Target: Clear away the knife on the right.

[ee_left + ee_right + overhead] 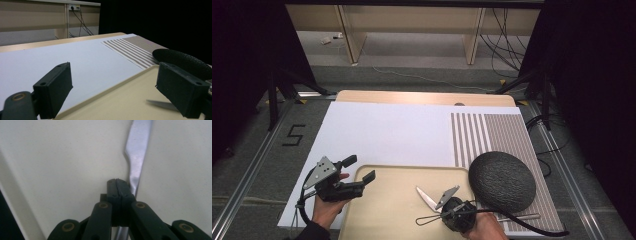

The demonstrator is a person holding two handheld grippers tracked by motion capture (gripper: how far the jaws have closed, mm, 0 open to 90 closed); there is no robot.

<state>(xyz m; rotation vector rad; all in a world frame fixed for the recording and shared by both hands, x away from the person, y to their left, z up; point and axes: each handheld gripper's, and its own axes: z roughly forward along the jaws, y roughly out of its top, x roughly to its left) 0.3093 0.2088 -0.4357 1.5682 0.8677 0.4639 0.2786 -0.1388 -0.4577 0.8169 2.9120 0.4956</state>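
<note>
The right gripper (447, 197) sits low over the tray (387, 210), its jaws pressed together. In the right gripper view the blade (137, 152) of a pair of scissors runs straight ahead from just beside the closed tips, passing under them on their right side; whether the jaws pinch any part of the scissors I cannot tell from this angle, and they look shut on nothing.

From the high view the scissors (428, 199) lie on the tray's near right part, blades (426, 196) spread and pointing up-left toward the tray's middle, wire handle loop (426, 220) trailing back toward the person. Their long axis therefore runs nearly in line with the right gripper, which is touching or just beside them.

The left gripper (357, 175) hangs wide open and empty at the tray's left rim, well apart from the scissors, so the right hand is much the nearer.

A dark rough dome (502, 181) rests just right of the tray on a striped mat (492, 132). Both lie on a white sheet (387, 132) over a wooden table (422, 97). Beyond are grey floor, cables and pale furniture legs, with black curtains at the sides.
</note>
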